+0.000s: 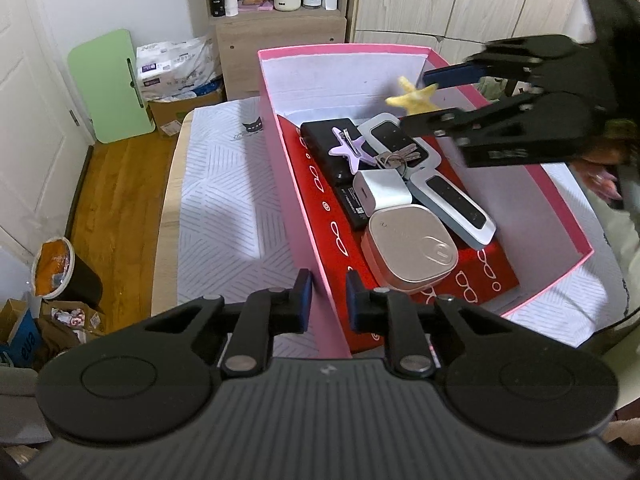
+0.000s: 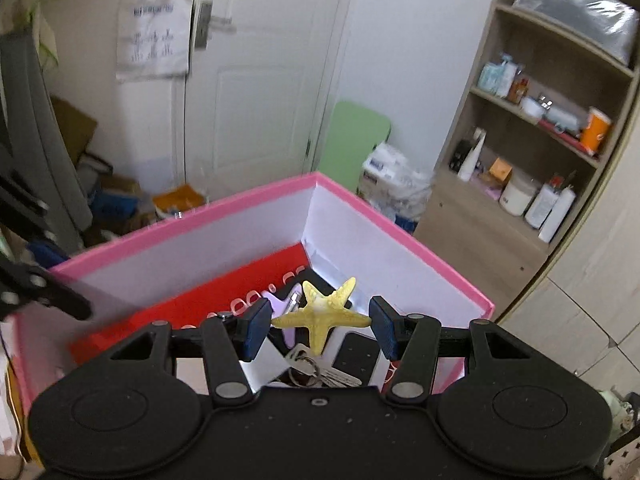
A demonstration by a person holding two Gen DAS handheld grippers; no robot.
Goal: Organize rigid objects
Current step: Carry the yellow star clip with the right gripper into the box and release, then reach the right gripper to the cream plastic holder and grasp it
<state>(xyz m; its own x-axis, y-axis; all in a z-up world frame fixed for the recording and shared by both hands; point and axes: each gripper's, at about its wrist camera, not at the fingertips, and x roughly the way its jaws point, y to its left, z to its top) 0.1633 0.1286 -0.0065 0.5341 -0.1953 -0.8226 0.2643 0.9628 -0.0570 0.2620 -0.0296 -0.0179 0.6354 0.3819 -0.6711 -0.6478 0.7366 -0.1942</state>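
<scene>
The left gripper (image 1: pixel 329 299) has its fingers pinched on the pink box's (image 1: pixel 298 216) near wall. Farther in, above the box's clutter, the right gripper (image 2: pixel 320 330) clamps a yellow starfish (image 2: pixel 320 316) tip to tip, ready to lower.

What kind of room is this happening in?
Most likely a bedroom in a home: the pink box sits on a mattress, near a white door and wooden shelves of toiletries.
</scene>
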